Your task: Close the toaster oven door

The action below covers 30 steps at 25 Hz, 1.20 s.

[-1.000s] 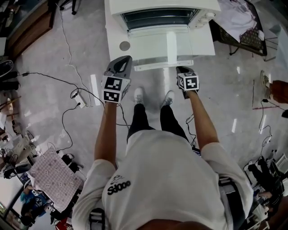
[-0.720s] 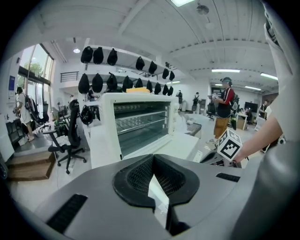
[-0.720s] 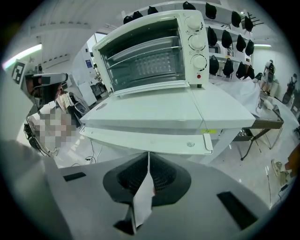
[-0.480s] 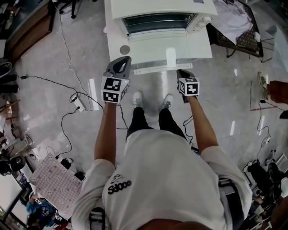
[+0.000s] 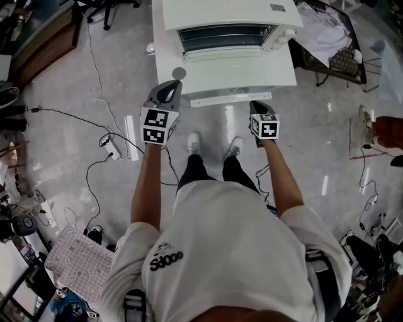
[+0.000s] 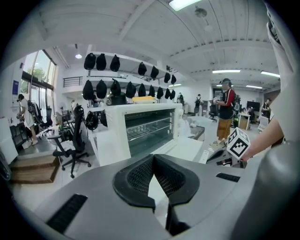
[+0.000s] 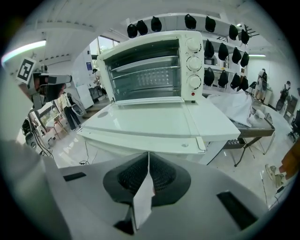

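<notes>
Straight ahead on a white table: white boxy toaster oven, with its white-framed glass door dropped flat and jutting past the table edge toward the person. Inside, a wire rack; down the oven's right side, three round knobs. Near the door's front edge, at its left end, the left grey two-jaw gripper, jaws pressed together on nothing. By the right end of that edge, not touching it, the right grey two-jaw gripper, likewise pinched closed and empty.
</notes>
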### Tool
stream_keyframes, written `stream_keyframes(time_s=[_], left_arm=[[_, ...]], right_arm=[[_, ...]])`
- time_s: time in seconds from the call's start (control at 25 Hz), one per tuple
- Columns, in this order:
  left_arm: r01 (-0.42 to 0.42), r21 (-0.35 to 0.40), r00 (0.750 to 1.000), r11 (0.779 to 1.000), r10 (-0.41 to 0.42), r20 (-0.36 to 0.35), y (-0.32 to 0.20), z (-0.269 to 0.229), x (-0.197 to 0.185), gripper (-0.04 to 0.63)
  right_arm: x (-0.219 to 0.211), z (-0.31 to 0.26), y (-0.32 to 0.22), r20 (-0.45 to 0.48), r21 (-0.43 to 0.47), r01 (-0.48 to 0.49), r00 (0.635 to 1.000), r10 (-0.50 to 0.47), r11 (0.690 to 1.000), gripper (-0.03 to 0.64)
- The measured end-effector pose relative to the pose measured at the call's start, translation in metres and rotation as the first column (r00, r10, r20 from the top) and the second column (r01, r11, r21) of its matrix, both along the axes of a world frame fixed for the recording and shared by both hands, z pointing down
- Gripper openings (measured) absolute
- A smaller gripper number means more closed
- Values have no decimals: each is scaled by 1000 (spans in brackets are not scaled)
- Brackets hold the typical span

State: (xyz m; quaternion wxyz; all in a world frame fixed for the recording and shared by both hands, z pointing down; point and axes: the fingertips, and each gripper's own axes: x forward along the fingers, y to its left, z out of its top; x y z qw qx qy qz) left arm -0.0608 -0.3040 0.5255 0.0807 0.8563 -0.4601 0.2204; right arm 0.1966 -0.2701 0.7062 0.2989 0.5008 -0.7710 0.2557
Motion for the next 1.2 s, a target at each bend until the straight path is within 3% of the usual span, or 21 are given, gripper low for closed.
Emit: stream_keyframes(time_s=[0.32,0.64,0.92,1.2], left_arm=[[1,24,1000,1000,0,-6,-5,-9,-2,17],[2,49,1000,999,-1,-15,-7,-19,-6,17],[46,79,998,996,-44,-36,-11,-36,-25,17],[41,108,999,993,-37,-37,-13,-52,-23,17]], right_arm=[[-5,-54,-25,43,126,-15,999,9,992,11],[-10,-130,-58,47,301,-31,999,18,953,11],[-17,-167,-84,83,302,-41,996,17,952,11],[-19,-193,-103,89,365,-61,996,30,929,10]])
